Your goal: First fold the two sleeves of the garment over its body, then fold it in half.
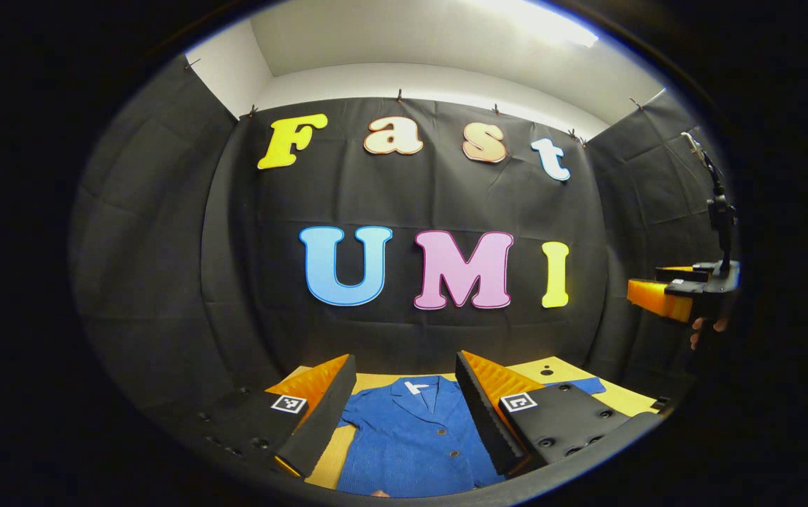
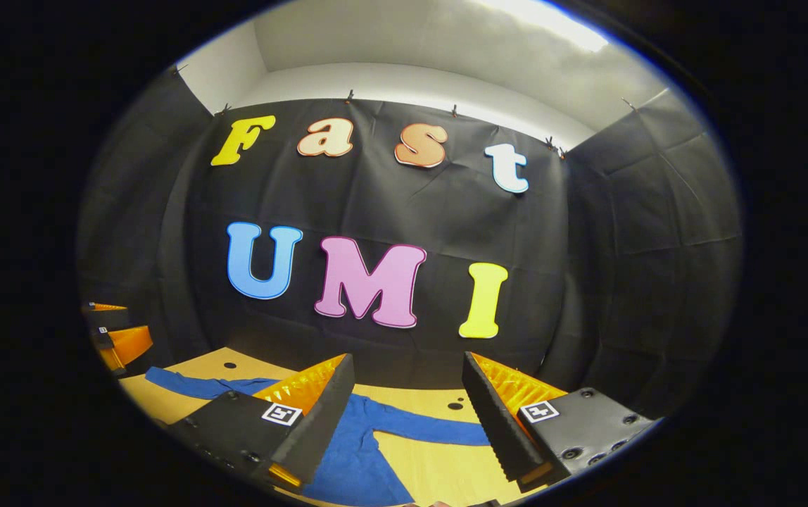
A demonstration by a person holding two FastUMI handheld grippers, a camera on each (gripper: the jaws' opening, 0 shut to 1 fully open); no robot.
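A blue buttoned jacket (image 1: 411, 436) lies flat on the wooden table (image 1: 559, 370), collar toward the wall. My left gripper (image 1: 404, 415) hangs open above its chest, nothing between the fingers. In the left gripper view the right gripper (image 1: 664, 292) shows at the far right, held up in the air by a hand. In the right gripper view the jacket (image 2: 355, 458) spreads with one sleeve (image 2: 193, 386) out to the left and the other sleeve (image 2: 432, 431) out to the right. My right gripper (image 2: 407, 422) is open above the table over that sleeve. The left gripper (image 2: 119, 341) shows at the left edge.
Black cloth walls close the booth behind and on both sides. The table (image 2: 446, 472) has small dark holes (image 2: 229, 365) in its top. A camera stand (image 1: 717, 204) rises at the right wall.
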